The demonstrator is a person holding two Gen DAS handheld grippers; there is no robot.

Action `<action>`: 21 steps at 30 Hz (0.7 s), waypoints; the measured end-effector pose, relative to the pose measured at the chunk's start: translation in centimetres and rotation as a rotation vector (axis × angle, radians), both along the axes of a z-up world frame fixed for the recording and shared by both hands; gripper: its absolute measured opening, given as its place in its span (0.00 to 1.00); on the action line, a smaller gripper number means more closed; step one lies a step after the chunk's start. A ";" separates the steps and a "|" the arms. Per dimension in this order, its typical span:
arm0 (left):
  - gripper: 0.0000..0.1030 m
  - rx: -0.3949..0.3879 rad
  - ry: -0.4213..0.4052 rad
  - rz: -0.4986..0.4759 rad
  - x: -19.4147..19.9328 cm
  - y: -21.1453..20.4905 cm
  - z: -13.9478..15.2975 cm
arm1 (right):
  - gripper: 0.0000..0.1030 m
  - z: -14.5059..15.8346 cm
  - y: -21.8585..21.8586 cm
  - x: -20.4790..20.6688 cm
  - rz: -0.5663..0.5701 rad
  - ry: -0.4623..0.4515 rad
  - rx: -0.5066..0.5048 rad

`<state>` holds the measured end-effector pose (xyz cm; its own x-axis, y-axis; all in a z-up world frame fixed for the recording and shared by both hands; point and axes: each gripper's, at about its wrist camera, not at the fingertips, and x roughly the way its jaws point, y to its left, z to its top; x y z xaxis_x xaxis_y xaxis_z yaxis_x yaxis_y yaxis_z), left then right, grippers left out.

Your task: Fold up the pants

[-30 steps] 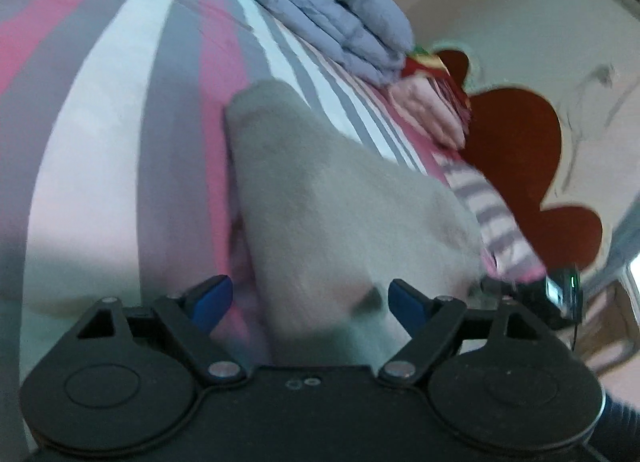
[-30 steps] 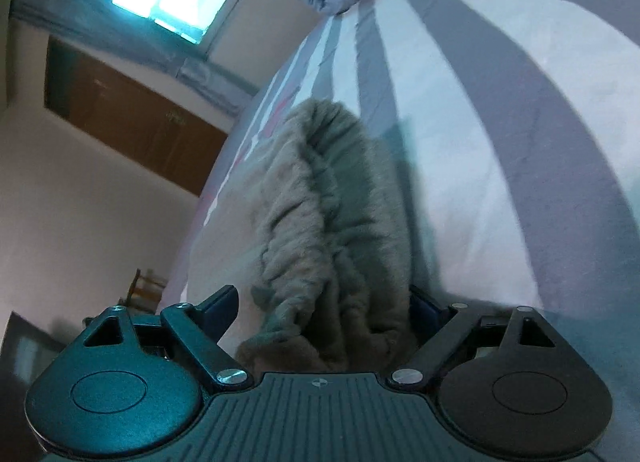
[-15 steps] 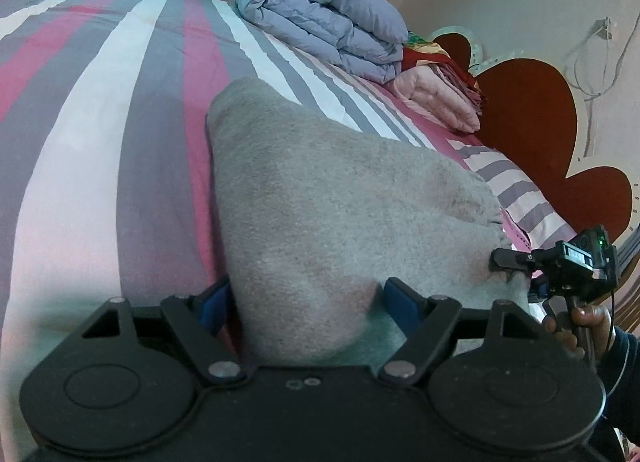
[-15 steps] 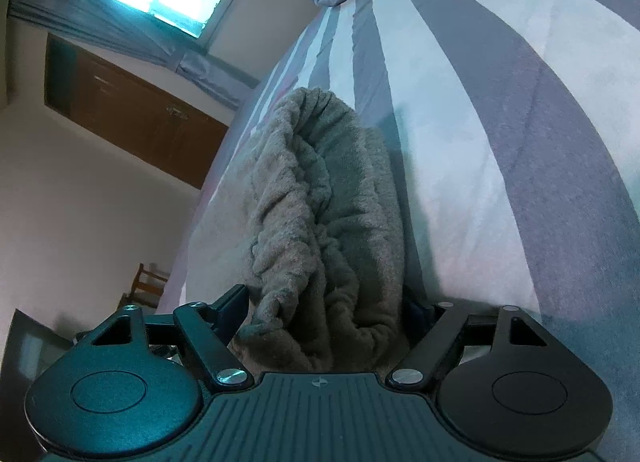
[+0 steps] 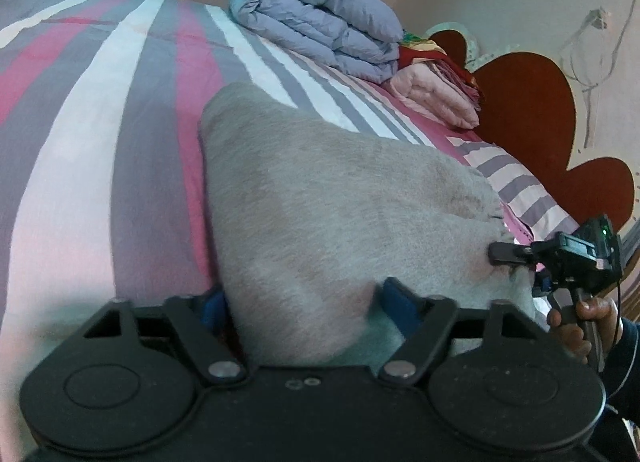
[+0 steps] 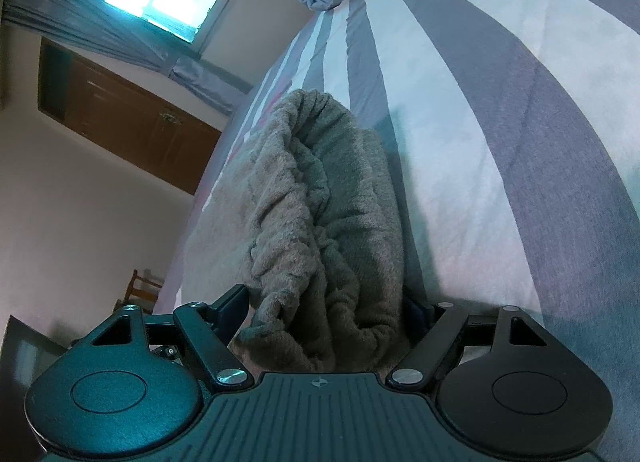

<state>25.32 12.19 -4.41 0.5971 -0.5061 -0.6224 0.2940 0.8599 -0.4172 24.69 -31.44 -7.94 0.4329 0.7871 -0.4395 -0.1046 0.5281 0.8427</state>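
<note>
Left wrist: left tool (image 5: 302,302) closing on pants (image 5: 344,205); right tool (image 5: 516,258) grips waistband; quilt (image 5: 320,29), pink blanket (image 5: 436,97) behind.

Grey fleecy pants (image 6: 320,229) are bunched up between the right gripper (image 6: 328,314) jaws, which just closed in a bit, striped bedsheet (image 6: 500,141) stretching ahead.

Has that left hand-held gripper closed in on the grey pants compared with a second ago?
Yes. The left hand-held gripper has just been closing: its blue fingertips stood clear of the grey pants a second ago and now press into the fabric on the striped bed.
</note>
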 end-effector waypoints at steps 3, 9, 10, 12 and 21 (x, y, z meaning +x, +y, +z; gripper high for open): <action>0.45 -0.033 0.015 -0.002 0.4 0.3 0.0 | 0.60 0.3 0.7 0.4 0.008 -0.003 -0.045; 0.19 -0.182 -0.023 0.043 -0.1 2.4 0.8 | 0.48 2.1 1.3 0.6 0.038 -0.073 -0.031; 0.19 -0.184 -0.036 0.047 0.0 2.5 1.2 | 0.48 3.2 1.6 0.6 0.048 -0.120 -0.034; 0.18 -0.188 -0.068 0.055 0.7 2.9 2.3 | 0.48 4.8 2.0 1.3 0.058 -0.175 -0.011; 0.18 -0.026 -0.153 0.074 10.1 5.4 6.4 | 0.47 7.4 6.7 10.8 0.095 -0.258 -0.015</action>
